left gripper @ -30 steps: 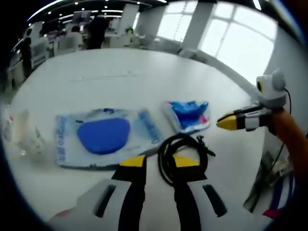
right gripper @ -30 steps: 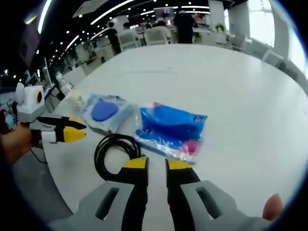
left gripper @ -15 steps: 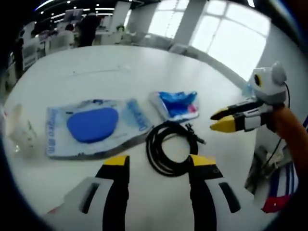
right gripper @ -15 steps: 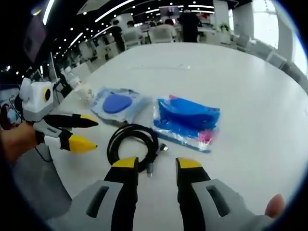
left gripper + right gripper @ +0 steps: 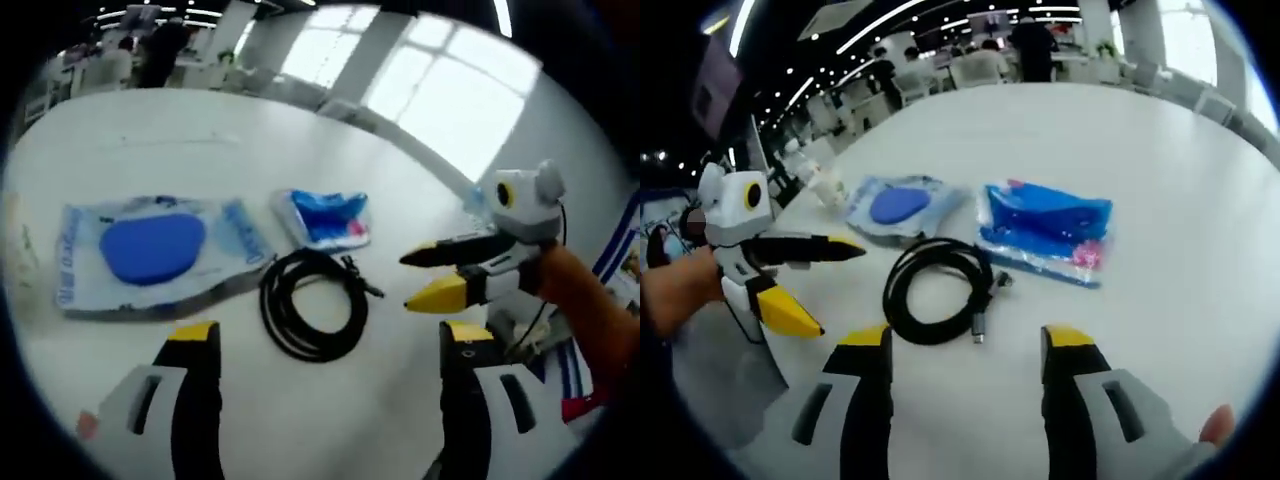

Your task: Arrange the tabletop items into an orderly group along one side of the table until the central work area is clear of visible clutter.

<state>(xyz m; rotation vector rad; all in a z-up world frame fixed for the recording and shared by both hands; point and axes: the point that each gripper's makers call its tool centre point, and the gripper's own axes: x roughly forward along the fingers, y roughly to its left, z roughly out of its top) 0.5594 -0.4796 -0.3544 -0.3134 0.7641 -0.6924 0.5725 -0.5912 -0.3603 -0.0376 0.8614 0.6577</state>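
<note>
I have both tongs spread wide and empty: left tongs [image 5: 325,345], right tongs [image 5: 968,345]. The coiled black cable [image 5: 937,290], clear packet with blue oval pad [image 5: 150,250] and blue-filled plastic bag [image 5: 1048,232] lie close together near the white desk's [image 5: 1160,170] edge; final tidying looks left.

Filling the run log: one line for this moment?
left gripper: open | right gripper: open | cable: coiled on table, unheld | two packets: beyond cable

One coiled black cable [image 5: 311,316], two blue packets [image 5: 150,250] [image 5: 327,217], one crumpled clear wrapper [image 5: 826,188].
</note>
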